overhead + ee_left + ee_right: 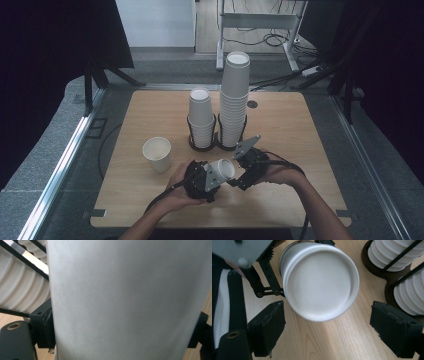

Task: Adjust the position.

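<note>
High view is showing the left gripper (216, 176) fingers clamping an empty white paper cup (223, 170); the right gripper (239, 181) fingers are standing apart, gripping nothing.

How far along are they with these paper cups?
One cup already stands alone, upright on the table. The left gripper is shut on a second cup, held tilted; the right gripper is open just beside it. Two stacks in the wire holders remain, probably more to separate.
</note>
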Demonstrator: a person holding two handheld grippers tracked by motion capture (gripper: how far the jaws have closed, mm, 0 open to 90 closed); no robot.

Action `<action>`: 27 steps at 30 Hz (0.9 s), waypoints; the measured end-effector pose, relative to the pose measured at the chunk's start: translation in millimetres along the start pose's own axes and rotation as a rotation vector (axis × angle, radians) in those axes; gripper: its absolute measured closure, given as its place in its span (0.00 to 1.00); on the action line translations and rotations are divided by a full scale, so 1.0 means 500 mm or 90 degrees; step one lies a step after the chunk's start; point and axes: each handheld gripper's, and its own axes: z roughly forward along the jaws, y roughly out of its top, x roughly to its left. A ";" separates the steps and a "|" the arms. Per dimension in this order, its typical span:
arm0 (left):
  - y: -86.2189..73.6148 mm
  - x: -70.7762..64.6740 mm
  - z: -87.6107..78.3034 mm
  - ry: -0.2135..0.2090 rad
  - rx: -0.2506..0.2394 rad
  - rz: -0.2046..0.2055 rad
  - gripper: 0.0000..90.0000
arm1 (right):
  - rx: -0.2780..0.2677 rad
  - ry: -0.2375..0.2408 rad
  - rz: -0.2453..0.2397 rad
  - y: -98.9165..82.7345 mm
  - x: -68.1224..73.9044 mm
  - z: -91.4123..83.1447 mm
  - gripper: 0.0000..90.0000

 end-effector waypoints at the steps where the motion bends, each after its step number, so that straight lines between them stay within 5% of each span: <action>1: 0.002 0.000 -0.001 0.007 0.002 0.009 0.14 | 0.009 0.003 -0.005 0.006 -0.002 0.001 0.15; 18: 0.021 -0.007 0.007 0.047 0.035 0.101 0.14 | 0.105 0.035 -0.046 0.049 -0.006 0.045 0.15; 27: 0.024 -0.019 0.014 0.037 0.021 0.093 0.14 | 0.124 0.063 -0.043 0.059 -0.004 0.068 0.22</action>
